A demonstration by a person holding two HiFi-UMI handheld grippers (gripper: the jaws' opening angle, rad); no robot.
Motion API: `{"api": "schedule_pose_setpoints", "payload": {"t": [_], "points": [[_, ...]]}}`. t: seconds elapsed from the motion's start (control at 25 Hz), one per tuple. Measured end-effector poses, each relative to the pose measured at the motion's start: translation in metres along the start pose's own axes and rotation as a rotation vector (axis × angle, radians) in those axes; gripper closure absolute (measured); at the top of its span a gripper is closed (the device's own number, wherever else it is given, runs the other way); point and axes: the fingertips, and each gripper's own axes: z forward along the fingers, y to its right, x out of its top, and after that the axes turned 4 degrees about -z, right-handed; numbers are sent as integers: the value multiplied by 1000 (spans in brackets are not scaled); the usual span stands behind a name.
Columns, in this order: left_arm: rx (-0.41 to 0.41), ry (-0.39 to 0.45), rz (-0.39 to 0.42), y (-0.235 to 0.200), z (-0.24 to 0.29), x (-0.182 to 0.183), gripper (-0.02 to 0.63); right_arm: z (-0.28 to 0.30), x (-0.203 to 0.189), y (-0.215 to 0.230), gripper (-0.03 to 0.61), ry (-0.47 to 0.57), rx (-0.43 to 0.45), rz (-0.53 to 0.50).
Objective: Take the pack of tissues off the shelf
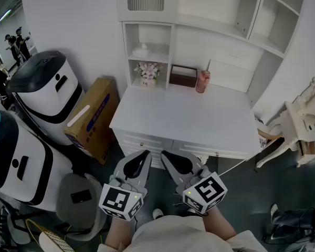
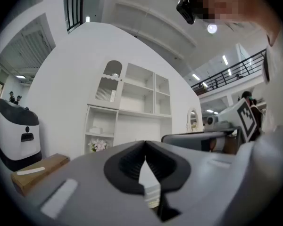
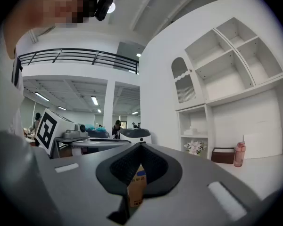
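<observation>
Though illegible, blue-printed carton (image 1: 93, 115)

So the desk (image 1: 184, 119) has a shelf unit (image 1: 199, 35) standing along its back edge. In the unit's bottom left compartment, at the desk's back left corner, sits a bunch of flowers (image 1: 148, 71), and the pack of tissues (image 1: 143, 50) is on the small shelf right above them. Just right of that compartment, along the back edge, there's a box (image 1: 183, 76) with a bottle (image 1: 202, 81) just beside it on the right. On the floor off the desk's left edge is a cardboard box (image 1: 92, 117), with a machine (image 1: 44, 91) further left.
</observation>
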Motion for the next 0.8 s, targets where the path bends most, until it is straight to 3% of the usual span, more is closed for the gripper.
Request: {"api": "schedule_pose_setpoints", "payload": {"t": [0.8], "points": [[8,26,10,-9,6,-2,614,6,-3,5,580,21,-18,1]]}}
